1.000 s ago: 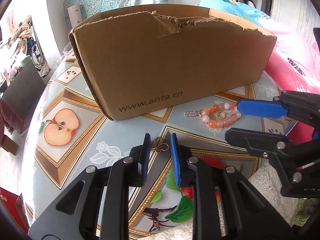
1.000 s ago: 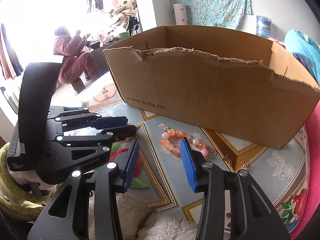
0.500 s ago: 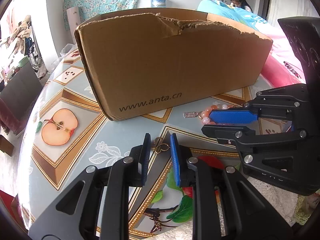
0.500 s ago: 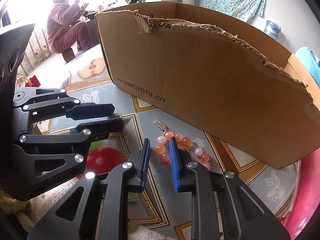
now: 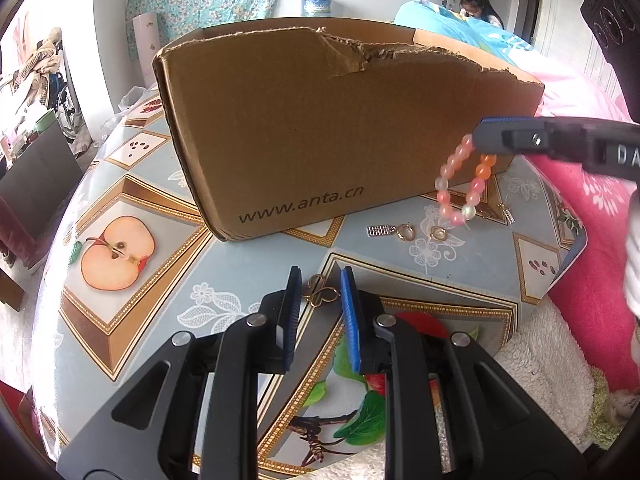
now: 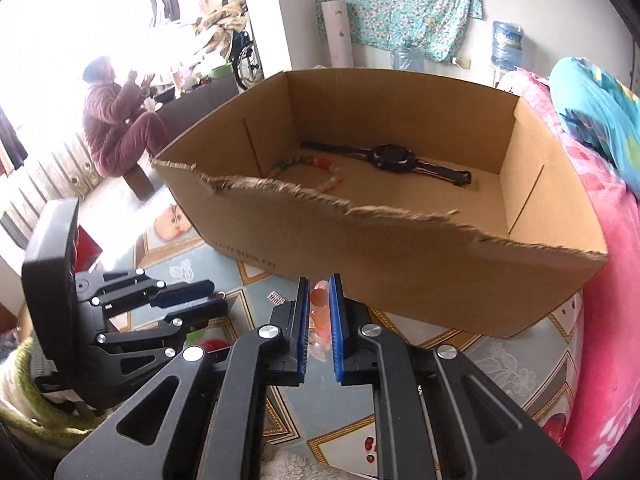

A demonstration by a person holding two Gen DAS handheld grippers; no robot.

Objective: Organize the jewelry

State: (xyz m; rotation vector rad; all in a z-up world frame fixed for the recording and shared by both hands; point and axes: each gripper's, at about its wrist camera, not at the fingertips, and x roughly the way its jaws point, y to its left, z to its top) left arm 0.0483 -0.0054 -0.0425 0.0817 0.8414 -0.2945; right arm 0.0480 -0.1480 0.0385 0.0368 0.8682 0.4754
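My right gripper [image 6: 319,312] is shut on an orange and pink bead bracelet [image 5: 460,184], which hangs in the air in front of the cardboard box [image 5: 320,128]. The beads also show between its pads in the right wrist view [image 6: 320,312]. My left gripper [image 5: 318,300] is low over the table, its jaws narrowly apart around a small gold clasp piece [image 5: 320,294] without closing on it. Inside the box [image 6: 520,208] lie a dark watch [image 6: 390,158] and a bead string [image 6: 316,168].
Small gold rings [image 5: 404,232] and a silver charm [image 5: 378,231] lie on the fruit-patterned tablecloth [image 5: 120,248] by the box's front wall. A pink blanket [image 5: 592,248] lies to the right. A person [image 6: 120,120] sits far left.
My right gripper closed on the bead bracelet and lifted it off the table, rising to look into the box. My left gripper stayed put around the gold clasp.
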